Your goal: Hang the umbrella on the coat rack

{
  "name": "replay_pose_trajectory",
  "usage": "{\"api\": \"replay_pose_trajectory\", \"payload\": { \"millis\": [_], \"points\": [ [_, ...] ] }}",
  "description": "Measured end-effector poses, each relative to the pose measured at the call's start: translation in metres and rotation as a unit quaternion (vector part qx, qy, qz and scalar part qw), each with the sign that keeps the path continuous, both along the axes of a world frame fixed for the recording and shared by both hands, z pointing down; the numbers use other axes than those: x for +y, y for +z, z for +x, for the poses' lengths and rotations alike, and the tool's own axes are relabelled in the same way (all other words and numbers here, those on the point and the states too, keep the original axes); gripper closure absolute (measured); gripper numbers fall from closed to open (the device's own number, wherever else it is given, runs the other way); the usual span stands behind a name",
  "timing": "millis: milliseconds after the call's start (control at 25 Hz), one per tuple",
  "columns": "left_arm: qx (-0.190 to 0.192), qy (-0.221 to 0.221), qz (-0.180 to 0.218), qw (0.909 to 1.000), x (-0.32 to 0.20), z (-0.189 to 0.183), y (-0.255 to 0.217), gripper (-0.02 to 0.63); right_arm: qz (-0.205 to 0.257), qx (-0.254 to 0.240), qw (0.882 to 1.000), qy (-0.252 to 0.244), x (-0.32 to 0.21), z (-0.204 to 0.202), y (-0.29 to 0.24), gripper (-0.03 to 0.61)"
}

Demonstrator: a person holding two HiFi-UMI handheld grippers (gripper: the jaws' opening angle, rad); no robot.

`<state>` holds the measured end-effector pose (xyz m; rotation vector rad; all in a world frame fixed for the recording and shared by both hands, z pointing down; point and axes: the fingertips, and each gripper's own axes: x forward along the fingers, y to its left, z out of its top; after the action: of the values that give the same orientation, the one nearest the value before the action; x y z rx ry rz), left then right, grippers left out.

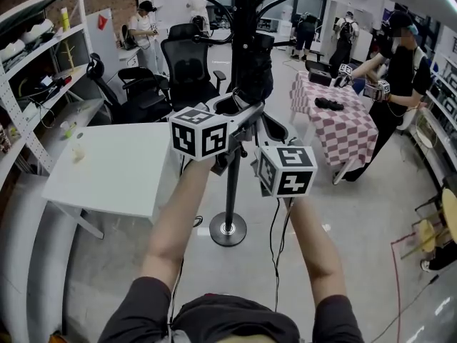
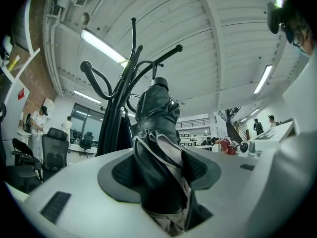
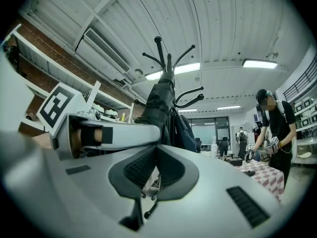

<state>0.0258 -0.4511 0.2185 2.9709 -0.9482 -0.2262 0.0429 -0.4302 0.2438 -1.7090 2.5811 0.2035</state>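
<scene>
The black coat rack (image 1: 230,191) stands straight ahead, its hooks (image 2: 94,76) curving out at the top. A folded black umbrella (image 2: 156,133) rises upright between the jaws of my left gripper (image 2: 161,170), which is shut on its lower part. In the head view the umbrella (image 1: 255,70) sits right beside the rack's pole, just past the left gripper (image 1: 239,109). My right gripper (image 1: 278,148) is close at the right, slightly lower. Its tips (image 3: 156,150) meet with nothing clearly between them. From the right gripper view the umbrella (image 3: 159,100) leans up against the rack's hooks (image 3: 190,100).
A white table (image 1: 114,166) stands at the left, with metal shelving (image 1: 28,70) beyond it. Black office chairs (image 1: 186,70) stand behind the rack. A checkered table (image 1: 343,120) is at the right, and a person (image 1: 400,77) with grippers works there. Cables run across the floor below.
</scene>
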Motion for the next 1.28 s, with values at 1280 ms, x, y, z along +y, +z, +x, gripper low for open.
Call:
{"api": "replay_pose_trajectory", "payload": {
  "millis": [1280],
  "points": [
    [0.049, -0.065, -0.012, 0.9966, -0.02, -0.023, 0.011, 0.321, -0.015, 0.013, 1.0, 0.017, -0.008, 0.008, 0.027, 0.56]
  ]
}}
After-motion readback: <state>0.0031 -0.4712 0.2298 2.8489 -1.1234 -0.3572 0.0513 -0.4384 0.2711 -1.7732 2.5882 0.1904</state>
